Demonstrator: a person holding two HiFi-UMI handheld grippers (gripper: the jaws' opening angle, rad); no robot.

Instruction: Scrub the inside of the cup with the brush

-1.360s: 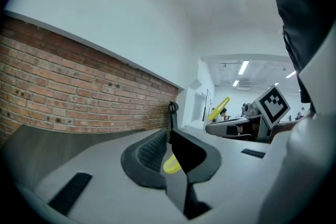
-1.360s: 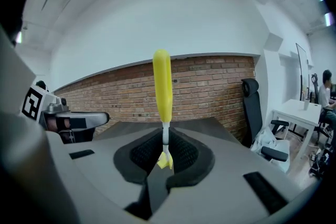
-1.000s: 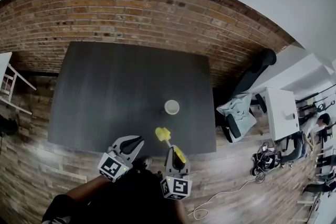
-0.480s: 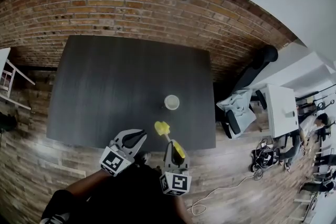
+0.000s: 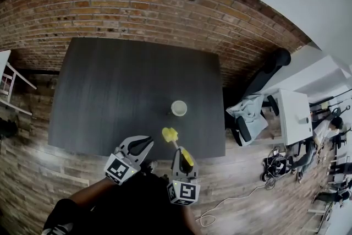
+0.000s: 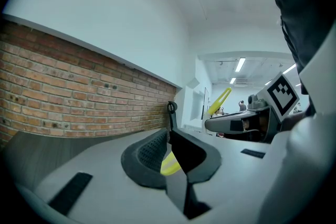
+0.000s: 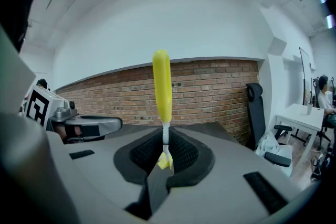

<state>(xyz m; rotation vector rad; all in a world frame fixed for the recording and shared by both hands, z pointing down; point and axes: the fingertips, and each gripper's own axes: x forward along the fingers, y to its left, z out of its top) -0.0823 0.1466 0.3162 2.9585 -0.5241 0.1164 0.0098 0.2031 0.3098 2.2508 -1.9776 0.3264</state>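
My left gripper (image 5: pixel 146 143), jaws pinched together, grips nothing. My right gripper (image 5: pixel 178 153) clamps the brush (image 7: pixel 161 86), a long yellow head on a thin white stem. Beyond, the round white cup (image 5: pixel 179 108) stands near the matte dark table's (image 5: pixel 110 91) right edge, unmoved since a second ago.

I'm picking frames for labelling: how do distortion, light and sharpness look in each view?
Head view: strong fisheye, the brick wall bows, cup small but sharp. Left gripper view: ceiling lights bright, left corners black. Right gripper view: brush sharp, evenly lit, lower corners dark.
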